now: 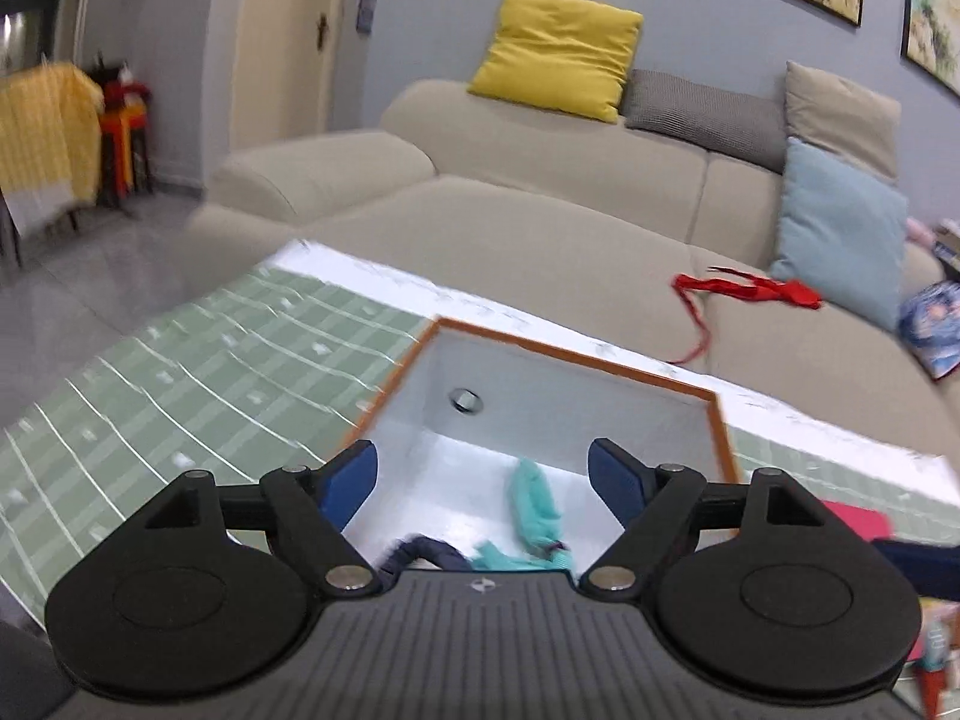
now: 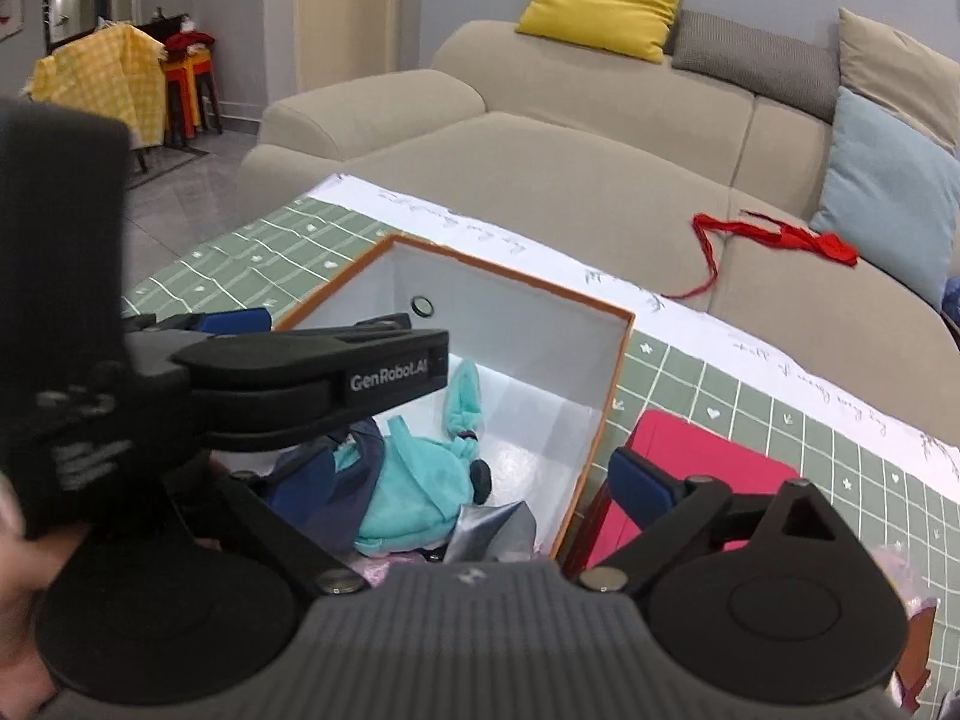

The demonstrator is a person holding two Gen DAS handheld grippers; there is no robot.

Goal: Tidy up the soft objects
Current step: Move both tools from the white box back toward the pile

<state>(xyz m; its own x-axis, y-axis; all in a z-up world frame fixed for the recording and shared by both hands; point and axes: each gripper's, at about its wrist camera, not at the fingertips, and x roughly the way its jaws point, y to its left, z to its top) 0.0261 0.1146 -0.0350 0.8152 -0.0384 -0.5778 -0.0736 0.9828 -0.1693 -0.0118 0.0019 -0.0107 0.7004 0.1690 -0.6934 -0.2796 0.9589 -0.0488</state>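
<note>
Left wrist view: the left gripper (image 1: 483, 483) hangs over the orange-rimmed box (image 1: 576, 360), jaws spread wide with nothing between the blue pads (image 1: 351, 483). Just below and ahead of them, the teal soft toy (image 1: 534, 510) lies on the box's white floor beside a dark navy cloth (image 1: 429, 549), which looks like a drop already made. Well beyond the box, a red ribbon (image 1: 750, 291) sprawls on the beige sofa (image 1: 540, 228), likely another soft piece to collect.

Right wrist view: the right gripper (image 2: 432, 474) is also splayed open and empty. Its right pad (image 2: 642, 486) sits outside the box wall (image 2: 600, 420), over a pink flat item (image 2: 708, 456) on the green checked mat (image 2: 780, 420). The toy and navy cloth sit low between its fingers, inside the box. Watch out: the left gripper's black body crosses just in front, hiding this gripper's left finger and blocking a straight dip into the box. The ribbon lies far ahead to the right.
</note>
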